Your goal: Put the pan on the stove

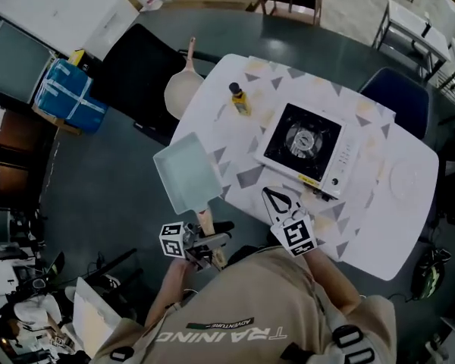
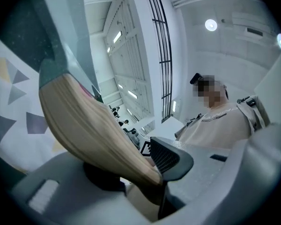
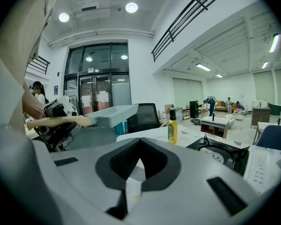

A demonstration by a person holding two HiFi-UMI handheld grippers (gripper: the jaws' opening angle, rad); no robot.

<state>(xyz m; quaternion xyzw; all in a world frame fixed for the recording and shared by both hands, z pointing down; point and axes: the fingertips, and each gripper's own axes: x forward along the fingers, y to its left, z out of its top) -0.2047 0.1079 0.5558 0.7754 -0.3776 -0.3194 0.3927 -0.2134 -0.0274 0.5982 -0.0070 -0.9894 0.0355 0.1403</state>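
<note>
Pan (image 1: pixel 186 174): rectangular, pale grey-green, wooden handle (image 1: pixel 207 222); held level by that handle in the left claw (image 1: pixel 206 243), at the bench (image 1: pixel 379 226)'s left edge.
Stove (image 1: pixel 303 149): white single-burner, black top, askew on the bench, apart from the pan.

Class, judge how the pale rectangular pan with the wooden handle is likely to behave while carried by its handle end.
The pale blue rectangular pan is probably stiff: it juts out from the left tool without sagging. Held only by the end of its wooden handle, it may tip or twist, its body lying far out. The smooth rounded handle might slip.
</note>
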